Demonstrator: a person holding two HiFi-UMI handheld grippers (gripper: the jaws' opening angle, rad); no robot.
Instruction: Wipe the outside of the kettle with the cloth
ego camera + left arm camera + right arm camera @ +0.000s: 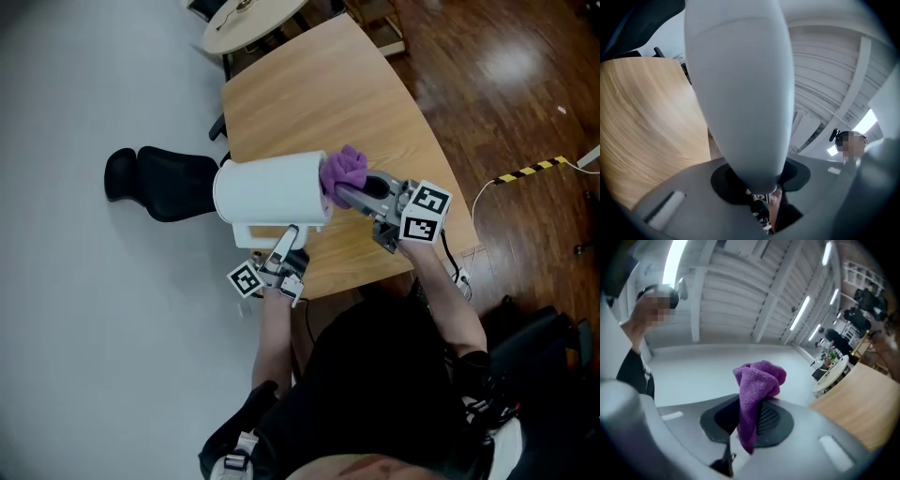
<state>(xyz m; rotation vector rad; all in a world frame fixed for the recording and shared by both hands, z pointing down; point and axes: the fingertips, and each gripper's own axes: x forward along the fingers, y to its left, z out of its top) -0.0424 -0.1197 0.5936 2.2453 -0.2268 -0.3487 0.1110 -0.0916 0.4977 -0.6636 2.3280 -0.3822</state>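
Grips the white kettle (272,192) by its handle (255,232) with the left hand-held gripper (285,244), jaws drawn narrow and pressed on the white plastic that fills the left gripper view. Holds the kettle up, seemingly clear of the bench (309,94), tipped onto its side. Sets its long axis from 9 o'clock to 3 o'clock in the head view, handle turned toward 6 o'clock.

Pinches the purple cloth (344,171) in the right hand-held gripper (354,192), jaws nearly together on one fold, the rest bunched up past the tips. Brings that cloth to the kettle's 3 o'clock end, just beside the edge and perhaps touching. Cannot tell contact from above, and finds no kettle wall ahead of the cloth in the right gripper view.

By judgement, puts the kettle's broad side at about 9 to 10 o'clock from the right hand-held gripper. Calls, then, for a sweep toward 9 o'clock along the long axis, not across it. Makes the right hand the nearer one to the wall to be wiped, with the left taken up by holding. Risks the kettle twisting about its handle under the push of the cloth.
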